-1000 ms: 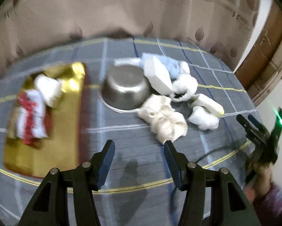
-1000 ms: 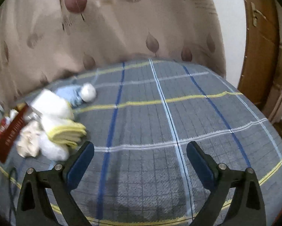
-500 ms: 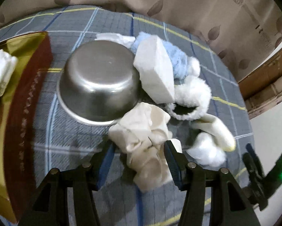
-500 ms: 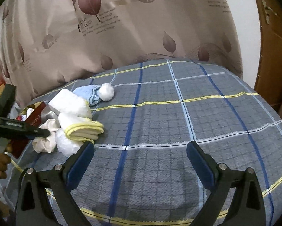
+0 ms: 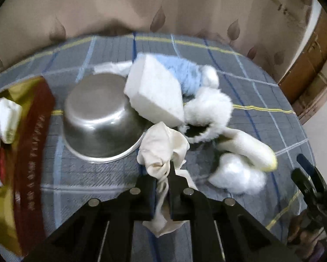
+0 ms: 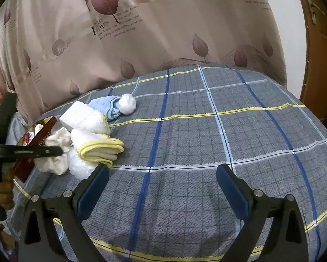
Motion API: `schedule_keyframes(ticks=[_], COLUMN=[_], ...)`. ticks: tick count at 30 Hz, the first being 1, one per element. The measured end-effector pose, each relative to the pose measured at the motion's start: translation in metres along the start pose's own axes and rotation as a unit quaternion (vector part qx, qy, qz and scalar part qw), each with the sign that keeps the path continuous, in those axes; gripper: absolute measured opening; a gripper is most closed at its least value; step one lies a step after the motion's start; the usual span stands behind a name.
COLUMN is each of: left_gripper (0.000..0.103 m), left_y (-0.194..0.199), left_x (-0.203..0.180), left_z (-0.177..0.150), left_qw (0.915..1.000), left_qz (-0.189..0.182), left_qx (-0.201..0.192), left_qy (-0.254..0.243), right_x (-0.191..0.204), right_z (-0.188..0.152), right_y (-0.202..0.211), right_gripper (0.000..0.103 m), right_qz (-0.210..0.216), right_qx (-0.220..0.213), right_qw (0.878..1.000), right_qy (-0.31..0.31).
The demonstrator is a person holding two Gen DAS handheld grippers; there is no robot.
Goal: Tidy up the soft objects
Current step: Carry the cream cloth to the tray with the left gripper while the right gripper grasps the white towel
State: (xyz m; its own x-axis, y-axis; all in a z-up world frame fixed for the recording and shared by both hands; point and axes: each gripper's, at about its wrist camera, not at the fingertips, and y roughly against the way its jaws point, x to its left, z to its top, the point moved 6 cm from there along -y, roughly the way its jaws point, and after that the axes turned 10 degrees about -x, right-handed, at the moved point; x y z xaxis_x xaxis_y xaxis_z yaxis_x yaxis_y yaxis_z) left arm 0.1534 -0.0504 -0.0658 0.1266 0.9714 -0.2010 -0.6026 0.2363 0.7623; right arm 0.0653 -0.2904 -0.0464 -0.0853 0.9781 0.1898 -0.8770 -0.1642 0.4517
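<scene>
Two tools — left tool (image 5: 162, 182) pinching the cream cloth (image 5: 162, 147), right tool (image 6: 162, 187) spread wide, holding nothing.

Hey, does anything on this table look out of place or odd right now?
Yes: the steel bowl sits upside down among the soft items, rim on the plaid cloth, a white foam block leaning against it. It is the only hard thing in that pile. Nothing looks spilled or damaged.

gold box (image 5: 21, 174): cut off by frame's left edge, motion-blurred | cream cloth (image 5: 163, 148): lower part hidden between left gripper (image 5: 162, 187) fingers | right gripper (image 5: 312, 187): lower-right edge, partly cropped | white towel (image 5: 111, 67): mostly hidden behind steel bowl (image 5: 97, 118)
</scene>
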Motion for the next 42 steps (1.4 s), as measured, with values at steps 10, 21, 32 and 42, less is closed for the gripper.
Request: schedule_keyframes(ticks=[10, 21, 32, 42], left_gripper=[0.008, 0.009, 0.010, 0.012], left_y=[0.080, 0.136, 0.148, 0.164], left_x=[0.015, 0.040, 0.064, 0.103], left_z=[-0.009, -0.002, -0.002, 0.003], left_qw=[0.9983, 0.9954, 0.9947, 0.9920], left_qz=[0.013, 0.024, 0.024, 0.047], left_qx=[-0.057, -0.090, -0.094, -0.102], left_qy=[0.001, 0.021, 0.032, 0.058], right_x=[0.001, 0.108, 0.113, 0.115], right_z=[0.001, 0.033, 0.026, 0.045], right_y=[0.002, -0.010, -0.069, -0.064], right_gripper=[0.098, 0.069, 0.029, 0.019], right_qz=[0.010, 0.147, 0.140, 0.130], right_qx=[-0.005, 0.075, 0.183, 0.157], right_qw=[1.000, 0.974, 0.950, 0.956], right_qy=[0.003, 0.152, 0.209, 0.213])
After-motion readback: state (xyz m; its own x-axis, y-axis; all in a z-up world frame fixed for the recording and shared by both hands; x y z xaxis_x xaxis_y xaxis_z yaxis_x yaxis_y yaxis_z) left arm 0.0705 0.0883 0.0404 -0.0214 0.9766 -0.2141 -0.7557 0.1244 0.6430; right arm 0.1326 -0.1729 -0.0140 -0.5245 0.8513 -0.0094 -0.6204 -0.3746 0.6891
